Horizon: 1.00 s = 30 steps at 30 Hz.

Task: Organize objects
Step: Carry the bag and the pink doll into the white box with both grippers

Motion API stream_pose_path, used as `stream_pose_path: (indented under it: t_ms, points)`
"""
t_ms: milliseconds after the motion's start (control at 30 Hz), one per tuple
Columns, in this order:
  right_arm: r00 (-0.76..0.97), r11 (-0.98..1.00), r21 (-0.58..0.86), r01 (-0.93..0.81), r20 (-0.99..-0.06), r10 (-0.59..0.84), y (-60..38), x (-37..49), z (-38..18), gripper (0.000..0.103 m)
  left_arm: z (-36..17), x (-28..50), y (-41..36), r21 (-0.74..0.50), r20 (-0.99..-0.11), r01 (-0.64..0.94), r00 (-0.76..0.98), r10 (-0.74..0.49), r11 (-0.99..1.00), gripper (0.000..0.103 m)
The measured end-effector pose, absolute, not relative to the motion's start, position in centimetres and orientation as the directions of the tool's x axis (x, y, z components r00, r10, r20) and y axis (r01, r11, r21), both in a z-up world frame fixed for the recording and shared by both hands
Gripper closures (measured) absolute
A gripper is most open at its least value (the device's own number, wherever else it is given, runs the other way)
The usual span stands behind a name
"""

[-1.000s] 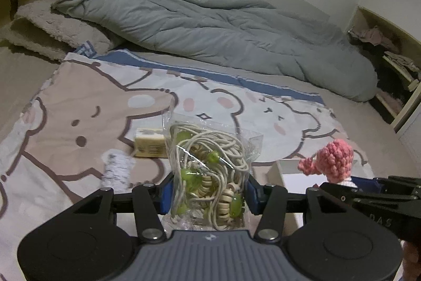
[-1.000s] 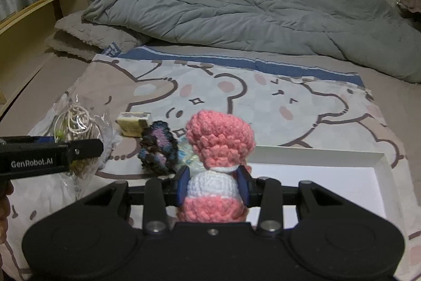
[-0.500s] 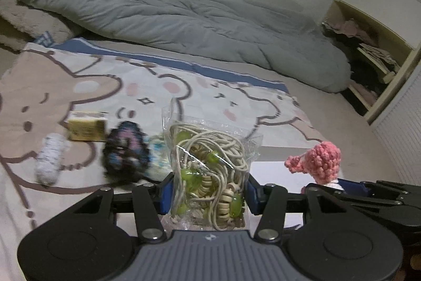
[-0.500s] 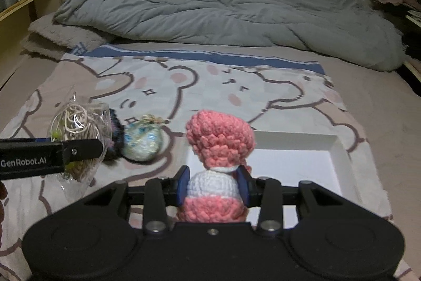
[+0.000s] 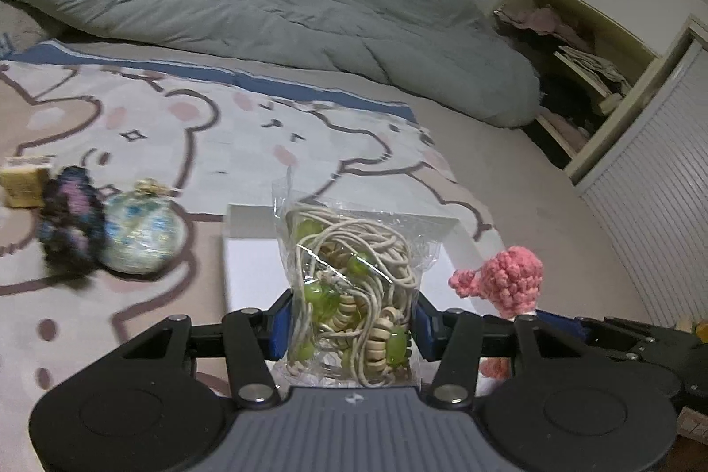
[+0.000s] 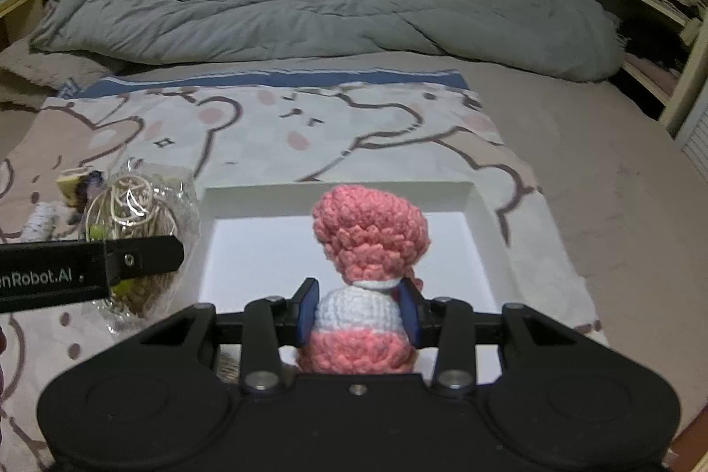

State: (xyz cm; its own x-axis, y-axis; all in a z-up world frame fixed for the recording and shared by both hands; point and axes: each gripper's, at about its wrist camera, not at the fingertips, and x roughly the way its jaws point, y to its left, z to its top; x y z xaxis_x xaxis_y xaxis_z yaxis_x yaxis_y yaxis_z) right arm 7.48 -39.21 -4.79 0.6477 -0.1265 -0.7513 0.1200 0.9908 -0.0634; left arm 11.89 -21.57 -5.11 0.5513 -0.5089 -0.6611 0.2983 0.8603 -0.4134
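My left gripper [image 5: 349,321] is shut on a clear bag of cord and green beads [image 5: 354,286] and holds it above the near left part of a white tray [image 5: 248,259]. My right gripper [image 6: 358,315] is shut on a pink and white crochet doll [image 6: 367,251] and holds it upright over the tray [image 6: 482,215]. The bag [image 6: 141,215] and the left gripper's finger show at the left of the right wrist view. The doll [image 5: 513,282] shows at the right of the left wrist view.
A shiny round ball [image 5: 139,235], a dark crochet piece [image 5: 66,224] and a small yellow box [image 5: 24,186] lie left of the tray on the bear-print blanket [image 5: 221,127]. A grey duvet [image 6: 309,3] lies behind. Shelves [image 5: 575,74] stand at the right.
Both grippers have moved right with their loads, from beside the tray to over it. The ball, crochet piece and box have slid to the left of the left wrist view.
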Motion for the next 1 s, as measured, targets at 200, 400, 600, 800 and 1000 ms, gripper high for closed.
stream_pose_path:
  t_ms: [200, 400, 600, 800, 1000]
  points:
    - [0.628, 0.984, -0.073, 0.160, -0.762, -0.159, -42.4, 6.8, -5.9, 0.063, -6.2, 12.2, -24.2, -0.478, -0.650, 0.283, 0.522, -0.552, 0.832, 0.050]
    - [0.615, 0.976, -0.073, 0.205, -0.766, -0.187, -45.1, 6.4, -6.7, 0.063, -7.5, 12.6, -26.8, -0.608, -0.600, 0.248, 0.479, -0.641, 0.754, 0.050]
    - [0.600, 0.971, -0.056, 0.233, -0.777, -0.189, -47.5, 6.1, -7.6, 0.063, -9.5, 12.4, -29.8, -0.702, -0.558, 0.221, 0.420, -0.716, 0.677, 0.050]
    - [0.598, 0.967, -0.051, 0.251, -0.777, -0.196, -49.3, 5.7, -8.1, 0.063, -12.1, 12.3, -32.3, -0.763, -0.545, 0.170, 0.350, -0.762, 0.624, 0.050]
    - [0.580, 0.967, -0.060, 0.246, -0.791, -0.196, -50.6, 5.4, -9.0, 0.063, -15.4, 12.7, -33.7, -0.805, -0.554, 0.069, 0.270, -0.788, 0.589, 0.050]
